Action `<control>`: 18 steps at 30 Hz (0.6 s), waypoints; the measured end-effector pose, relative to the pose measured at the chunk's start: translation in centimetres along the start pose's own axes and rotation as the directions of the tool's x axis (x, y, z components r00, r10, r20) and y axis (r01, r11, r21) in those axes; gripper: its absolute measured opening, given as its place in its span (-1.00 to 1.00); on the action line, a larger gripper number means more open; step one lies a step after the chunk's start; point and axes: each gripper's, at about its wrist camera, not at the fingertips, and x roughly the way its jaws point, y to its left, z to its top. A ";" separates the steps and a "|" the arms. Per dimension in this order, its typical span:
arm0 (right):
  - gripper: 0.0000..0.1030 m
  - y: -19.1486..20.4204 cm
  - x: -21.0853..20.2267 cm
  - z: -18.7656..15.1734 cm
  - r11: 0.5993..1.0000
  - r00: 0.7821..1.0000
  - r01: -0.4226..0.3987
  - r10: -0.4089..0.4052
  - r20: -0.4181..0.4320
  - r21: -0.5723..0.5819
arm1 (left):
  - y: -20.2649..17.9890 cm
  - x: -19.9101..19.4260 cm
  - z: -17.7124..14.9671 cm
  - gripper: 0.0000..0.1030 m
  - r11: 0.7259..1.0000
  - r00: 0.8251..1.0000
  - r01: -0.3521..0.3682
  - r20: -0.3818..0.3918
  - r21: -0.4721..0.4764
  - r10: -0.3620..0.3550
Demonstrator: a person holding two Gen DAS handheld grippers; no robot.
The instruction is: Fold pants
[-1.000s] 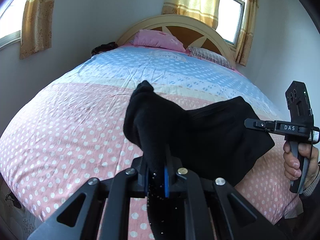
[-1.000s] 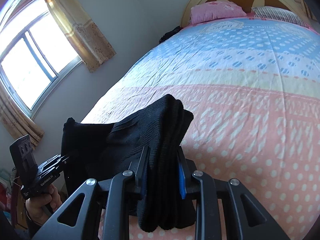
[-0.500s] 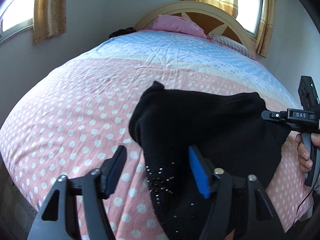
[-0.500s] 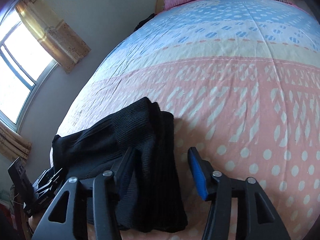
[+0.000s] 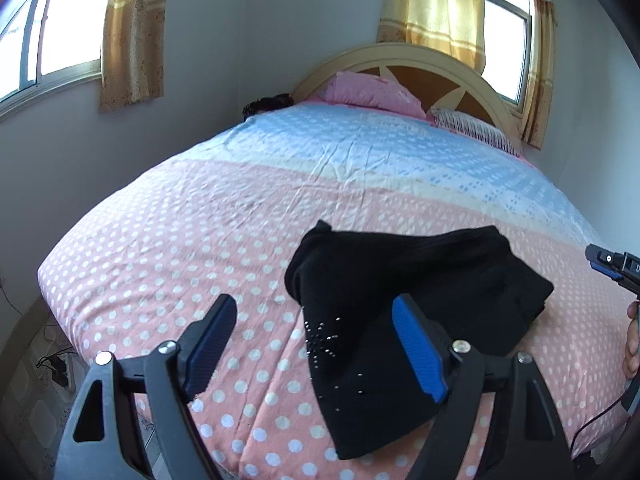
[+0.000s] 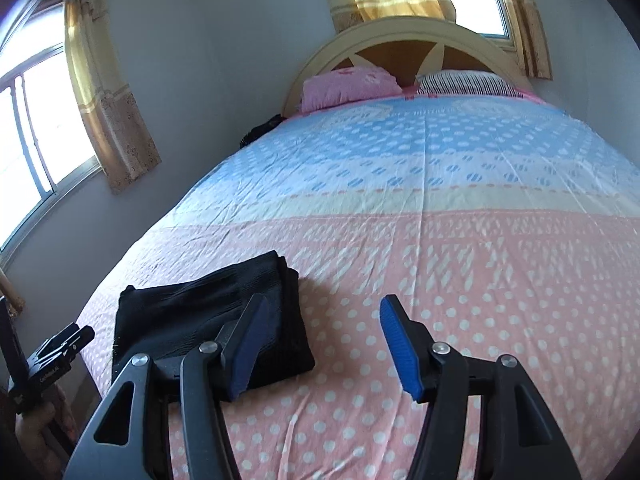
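Nearest the lens: left gripper [image 5: 314,338], jaws opening, pads clear of cloth; right gripper [image 6: 320,346], jaws opening, nothing gripped. Between and just beyond: black pants [image 5: 416,300], folded, lying flat on the pink dotted bedspread [image 6: 460,280] near its foot edge. Farther back: pink pillow [image 6: 348,88], striped pillow [image 6: 468,82], arched headboard [image 5: 404,64], yellow curtains [image 5: 436,4].

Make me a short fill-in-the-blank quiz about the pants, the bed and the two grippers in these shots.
1. The folded pants are coloured ____.
2. They lie on the ____ part of the bedspread, not the blue part.
3. The pillow beside the pink pillow has a ____ pattern.
4. The left gripper and right gripper both hold ____.

Missing words: black; pink; striped; nothing
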 end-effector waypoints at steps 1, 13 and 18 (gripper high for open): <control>0.18 0.6 -1.0 -0.2 1.000 1.000 -0.004 0.004 0.014 -0.012 | -0.3 -0.8 0.3 0.73 1.000 1.000 0.009 0.023 0.002 -0.009; 0.19 7.3 -8.3 -2.5 0.984 0.992 -0.058 0.076 0.098 -0.168 | -2.0 -7.6 2.7 0.96 0.999 0.972 0.046 0.228 0.016 -0.049; 0.20 7.8 -10.0 -2.5 0.984 0.989 -0.060 0.081 0.124 -0.170 | -2.2 -8.0 2.9 0.96 0.998 0.968 0.056 0.242 0.016 -0.058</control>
